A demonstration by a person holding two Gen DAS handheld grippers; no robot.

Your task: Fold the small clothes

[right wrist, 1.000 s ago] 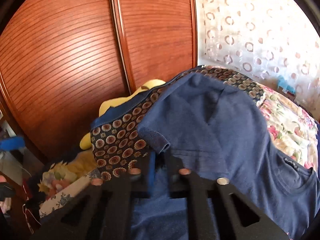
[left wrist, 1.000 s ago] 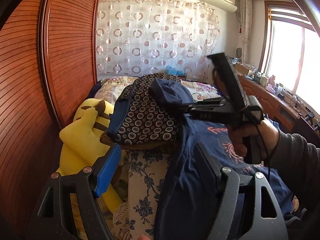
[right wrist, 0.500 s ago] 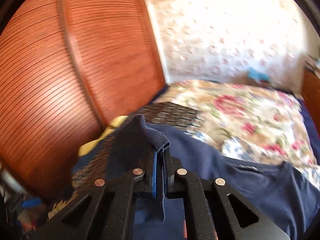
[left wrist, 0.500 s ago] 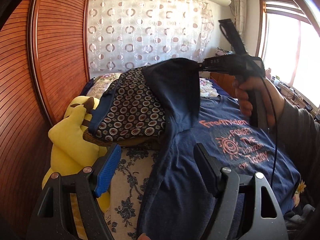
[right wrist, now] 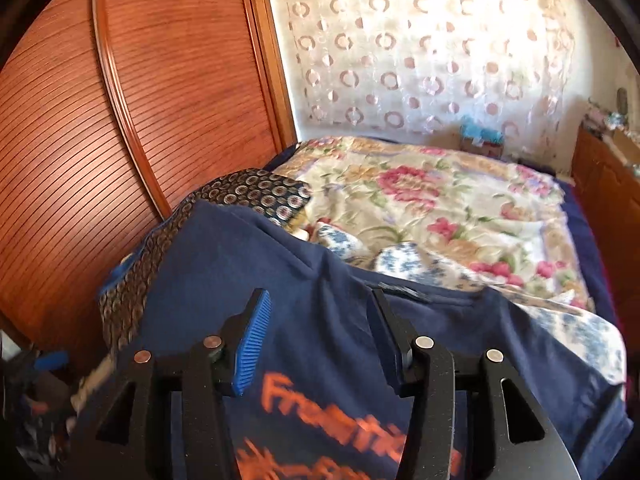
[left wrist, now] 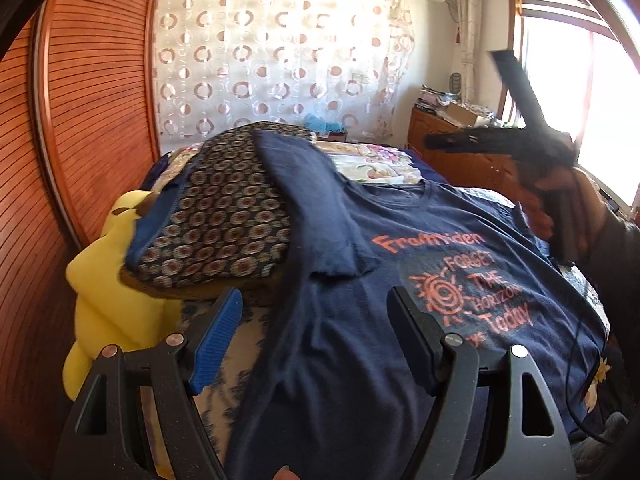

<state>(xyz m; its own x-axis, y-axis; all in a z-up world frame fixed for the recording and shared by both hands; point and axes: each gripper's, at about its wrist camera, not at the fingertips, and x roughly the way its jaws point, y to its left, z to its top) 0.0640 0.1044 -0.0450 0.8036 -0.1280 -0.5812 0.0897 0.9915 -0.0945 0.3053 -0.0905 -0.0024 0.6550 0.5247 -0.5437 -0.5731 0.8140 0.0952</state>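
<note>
A navy T-shirt with orange print lies face up on the bed; its left sleeve is folded inward over the chest. The shirt also shows in the right wrist view. My left gripper is open and empty, just above the shirt's lower left side. My right gripper is open and empty above the shirt's chest; in the left wrist view it hovers at the right, held by a hand.
A dark patterned cushion and a yellow plush toy lie left of the shirt against a wooden sliding wardrobe. A floral blanket covers the bed beyond. A wooden dresser stands at the right under a window.
My right gripper carried the sleeve inward over the chest, opened and let it go, then moved away to the right. The sleeve now lies folded on the shirt.
</note>
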